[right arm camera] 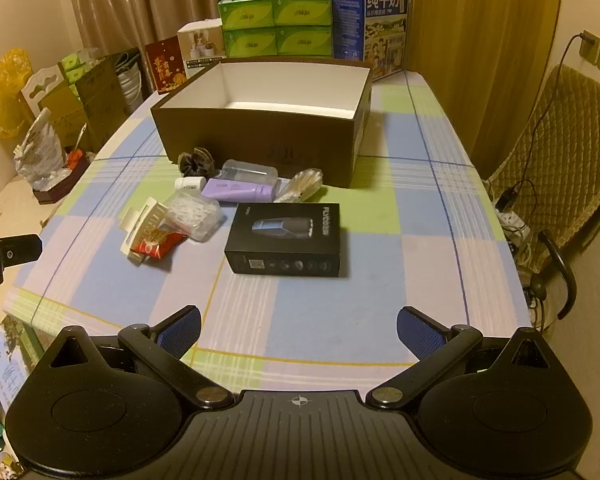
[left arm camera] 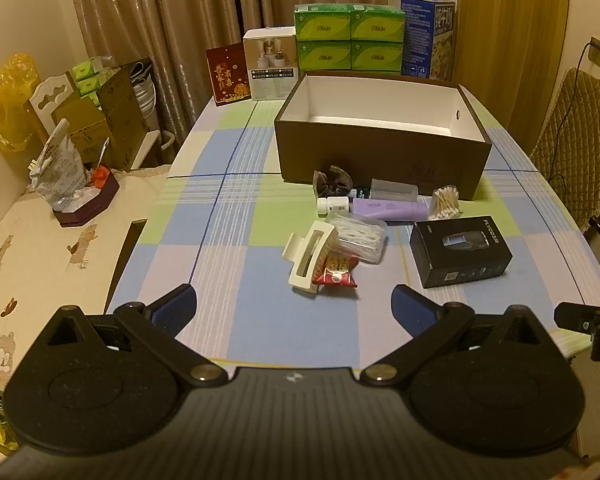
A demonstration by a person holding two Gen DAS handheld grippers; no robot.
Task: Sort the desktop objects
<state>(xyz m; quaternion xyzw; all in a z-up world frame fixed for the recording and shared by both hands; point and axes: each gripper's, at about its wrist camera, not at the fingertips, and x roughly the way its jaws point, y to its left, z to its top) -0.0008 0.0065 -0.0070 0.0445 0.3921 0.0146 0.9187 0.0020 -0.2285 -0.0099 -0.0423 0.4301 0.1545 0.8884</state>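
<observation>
Left gripper [left arm camera: 294, 308] and right gripper [right arm camera: 299, 330] held spread wide, nothing grasped. Box [left arm camera: 380, 152] stands empty behind clutter, judged ready as sorting bin.

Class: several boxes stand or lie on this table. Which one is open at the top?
The big brown box with white inner walls, behind the small items; the black box and the green ones are closed.

Room: beige curtains [left arm camera: 148, 20] behind bench [left arm camera: 260, 280] in checked cloth; quilted chair [right arm camera: 560, 152], wall socket [right arm camera: 598, 54]; warm dim light.
</observation>
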